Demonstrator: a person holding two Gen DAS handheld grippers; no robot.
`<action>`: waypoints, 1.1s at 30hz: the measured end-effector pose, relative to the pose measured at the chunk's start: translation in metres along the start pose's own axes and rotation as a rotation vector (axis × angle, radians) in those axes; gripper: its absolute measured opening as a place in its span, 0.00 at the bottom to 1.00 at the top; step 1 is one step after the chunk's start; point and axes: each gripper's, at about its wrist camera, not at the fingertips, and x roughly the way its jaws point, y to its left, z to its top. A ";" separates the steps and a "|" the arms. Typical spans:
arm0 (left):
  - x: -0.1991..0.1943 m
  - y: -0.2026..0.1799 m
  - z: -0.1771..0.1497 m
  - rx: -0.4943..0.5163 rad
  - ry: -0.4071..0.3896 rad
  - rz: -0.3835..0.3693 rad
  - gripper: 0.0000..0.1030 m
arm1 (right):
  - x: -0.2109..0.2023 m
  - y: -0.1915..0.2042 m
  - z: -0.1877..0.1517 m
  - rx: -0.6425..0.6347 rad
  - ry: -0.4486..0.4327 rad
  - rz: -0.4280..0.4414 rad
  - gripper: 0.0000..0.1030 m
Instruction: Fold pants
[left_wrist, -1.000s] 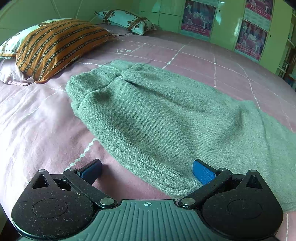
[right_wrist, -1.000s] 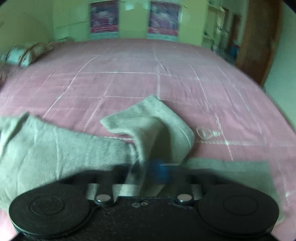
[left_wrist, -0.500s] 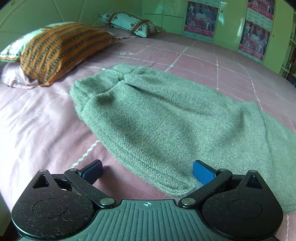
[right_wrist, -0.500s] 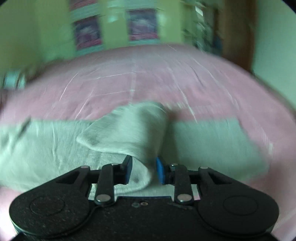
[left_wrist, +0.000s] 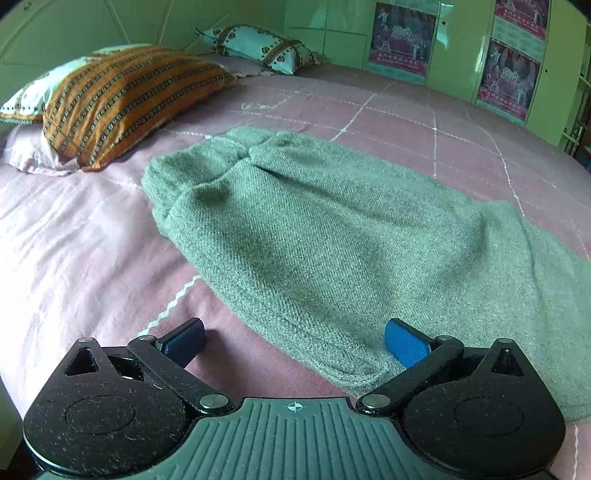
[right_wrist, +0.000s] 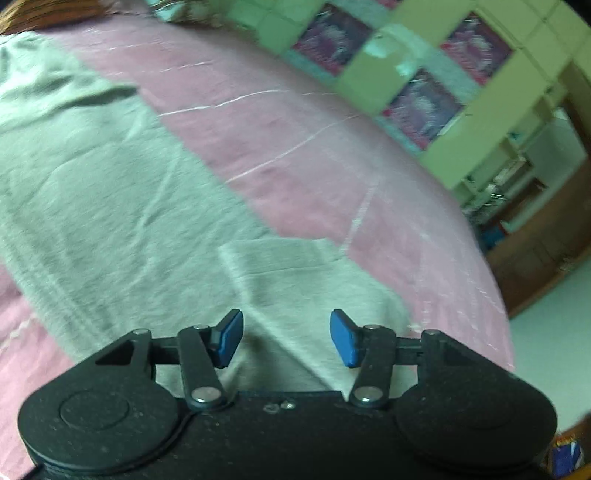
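Pink grid-stitched bedspread (left_wrist: 74, 236); coarse grey twill pants (left_wrist: 314, 236) lying rumpled.

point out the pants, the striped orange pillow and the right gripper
pants (left_wrist: 332, 236), left wrist view, middle of the grey fabric
striped orange pillow (left_wrist: 125, 99), left wrist view, middle of its top face
right gripper (right_wrist: 286, 338), right wrist view, midway between its open fingertips

Bare bedspread (left_wrist: 85, 236) left of pants (left_wrist: 332, 236), pillows (left_wrist: 122, 99) beyond

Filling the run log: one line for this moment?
left hand-held gripper: open, at pants edge | right hand-held gripper: open, over pants | bed
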 end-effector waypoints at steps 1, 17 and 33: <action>-0.002 -0.001 0.000 0.001 -0.007 0.014 1.00 | 0.004 0.004 -0.001 -0.010 0.010 -0.009 0.40; 0.007 0.006 0.001 0.001 0.032 -0.037 1.00 | -0.069 -0.176 -0.156 1.341 -0.256 0.040 0.00; 0.009 0.015 0.009 0.013 0.086 -0.103 1.00 | -0.023 -0.191 -0.244 1.673 -0.141 0.138 0.00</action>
